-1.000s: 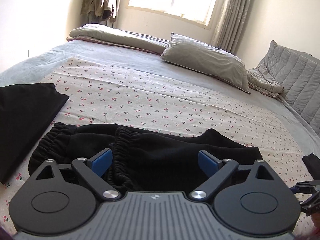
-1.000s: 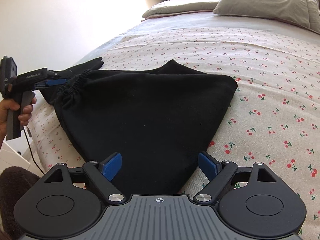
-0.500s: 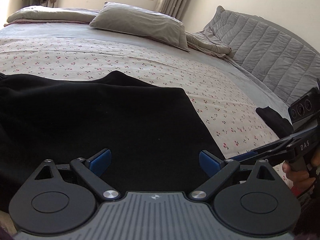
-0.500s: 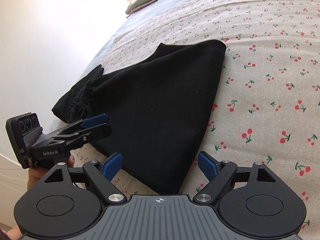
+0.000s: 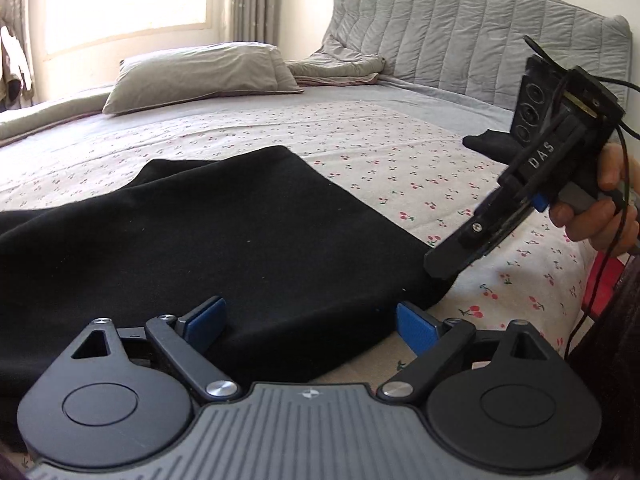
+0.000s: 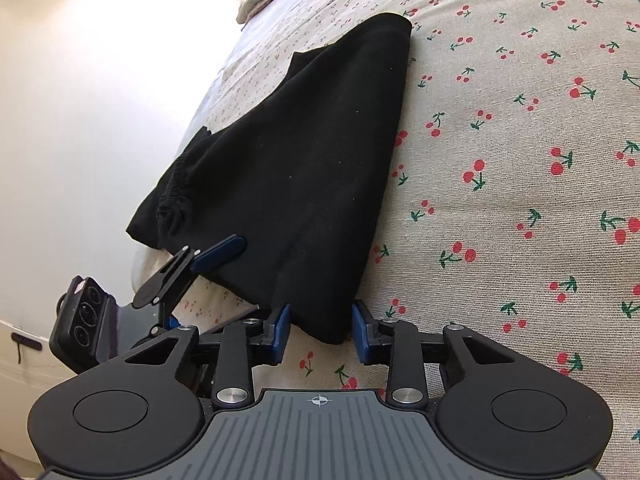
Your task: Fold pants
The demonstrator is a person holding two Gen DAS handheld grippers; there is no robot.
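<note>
Black pants (image 5: 208, 240) lie folded lengthwise on the cherry-print bedspread (image 5: 400, 168). In the right wrist view the pants (image 6: 304, 168) run away from me, the elastic waistband (image 6: 176, 196) at the far left. My left gripper (image 5: 312, 322) is open, its blue pads either side of the near edge of the cloth. My right gripper (image 6: 320, 330) is narrowed around the near corner of the pants, with a gap still showing at the pads. The right gripper also shows in the left wrist view (image 5: 444, 268), at that corner.
A grey pillow (image 5: 200, 76), a crumpled grey blanket (image 5: 340, 66) and a quilted grey headboard (image 5: 480, 40) are at the far end. A small black garment (image 5: 492, 144) lies at the right. The bed edge and a white wall (image 6: 80, 100) are to the left.
Both grippers have swung along the pants from the waistband end to the leg-end corner. The right jaws have narrowed around that corner. The left gripper stays open.
</note>
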